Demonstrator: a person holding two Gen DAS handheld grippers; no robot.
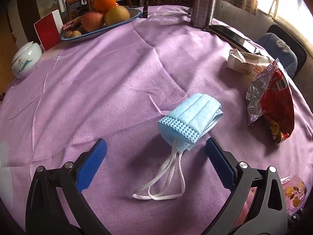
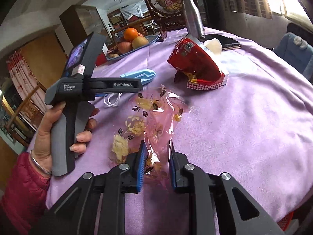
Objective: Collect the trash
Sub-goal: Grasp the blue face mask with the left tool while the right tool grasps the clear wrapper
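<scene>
A folded blue face mask [image 1: 192, 117] with white ear loops lies on the purple tablecloth [image 1: 97, 90], just ahead of my open left gripper [image 1: 156, 146], between its jaws' reach. The mask also shows in the right wrist view [image 2: 140, 75]. A red snack bag [image 1: 273, 101] lies to the right, also seen in the right wrist view [image 2: 197, 64]. My right gripper [image 2: 157, 152] has its jaws narrowly apart around the near end of a pink flowered cellophane wrapper [image 2: 148, 115]; whether the pads press it is unclear. A corner of that wrapper shows in the left wrist view [image 1: 293, 192].
A fruit bowl [image 1: 101, 22], a red box [image 1: 48, 30], a white lidded jar [image 1: 26, 59], a steel bottle [image 1: 202, 4], a phone [image 1: 230, 35] and a tissue pack [image 1: 246, 63] stand around the table. The left hand-held gripper body [image 2: 82, 90] is left of the wrapper.
</scene>
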